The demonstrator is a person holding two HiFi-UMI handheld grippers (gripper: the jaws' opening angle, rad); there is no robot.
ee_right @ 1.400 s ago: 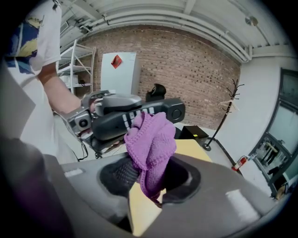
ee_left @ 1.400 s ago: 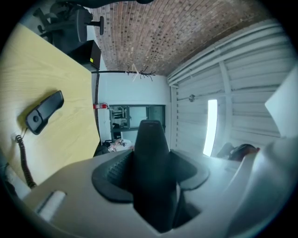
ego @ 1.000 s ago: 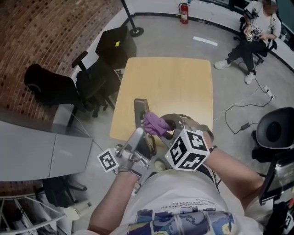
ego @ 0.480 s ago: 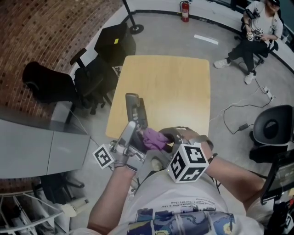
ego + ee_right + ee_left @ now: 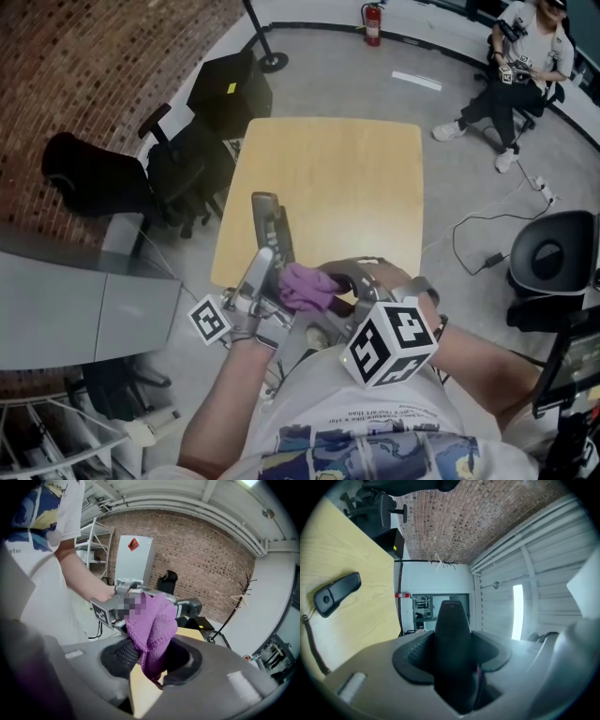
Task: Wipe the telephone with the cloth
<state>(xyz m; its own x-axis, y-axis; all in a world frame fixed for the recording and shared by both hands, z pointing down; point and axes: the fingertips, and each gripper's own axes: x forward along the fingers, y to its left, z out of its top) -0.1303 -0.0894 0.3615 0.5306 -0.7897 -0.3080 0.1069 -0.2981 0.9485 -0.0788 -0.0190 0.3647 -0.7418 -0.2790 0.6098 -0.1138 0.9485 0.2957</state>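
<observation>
Left hand-held gripper (image 5: 263, 272) clamped on telephone (image 5: 266, 217), long axis up-frame, over worktop (image 5: 356, 178) near edge. Right hand-held gripper (image 5: 150, 660) clamped on cloth (image 5: 302, 286), just right of telephone's lower end. Next wipe likely up-frame along it.

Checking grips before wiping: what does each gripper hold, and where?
Left gripper clamps the telephone by its near end; right gripper pinches the purple cloth by its bunched lower edge.

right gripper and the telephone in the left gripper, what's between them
The purple cloth, clamped in the right gripper, fills that gap, bunched in front of the telephone that the left gripper holds. Clearest in the right gripper view.
</observation>
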